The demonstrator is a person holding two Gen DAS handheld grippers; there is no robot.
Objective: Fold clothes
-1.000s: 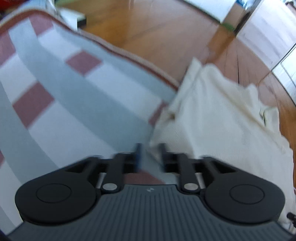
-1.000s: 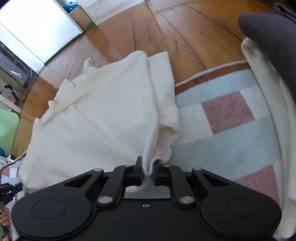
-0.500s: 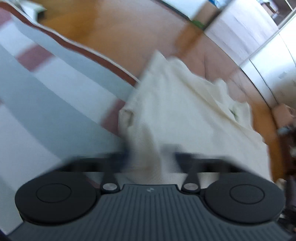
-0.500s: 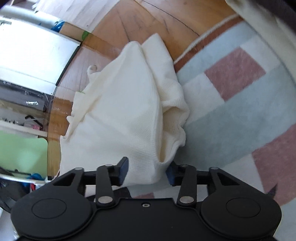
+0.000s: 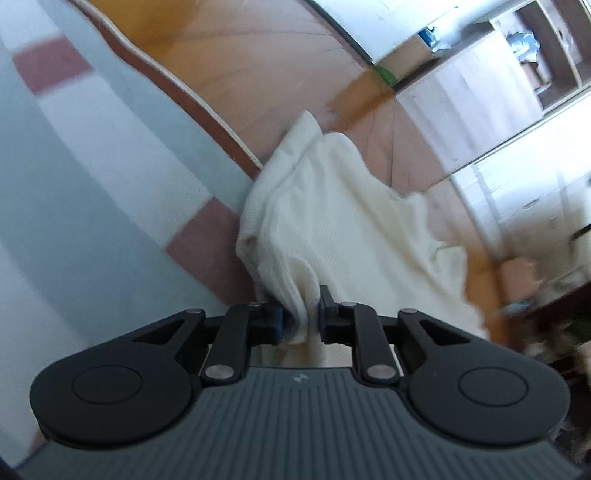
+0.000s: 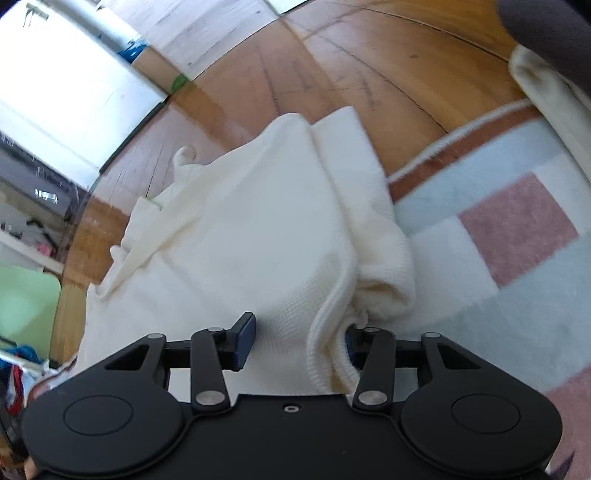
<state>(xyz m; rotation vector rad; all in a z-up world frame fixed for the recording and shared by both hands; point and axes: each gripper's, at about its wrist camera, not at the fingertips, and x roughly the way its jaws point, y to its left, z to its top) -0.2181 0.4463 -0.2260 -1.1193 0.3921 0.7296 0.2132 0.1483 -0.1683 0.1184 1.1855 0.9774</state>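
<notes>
cream garment (image 5: 332, 229) on rug (image 5: 92, 166), left hand-held gripper (image 5: 300, 321) pinching it

One cream garment (image 6: 258, 229), one rug (image 6: 517, 229), two grippers.

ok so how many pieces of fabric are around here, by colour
cream: 2, the garment between both grippers and another cream cloth at the right edge
dark grey: 1, a dark grey fabric lying over that second cloth
patterned: 1, the rug in pale blue, white and pink
total: 4
</notes>
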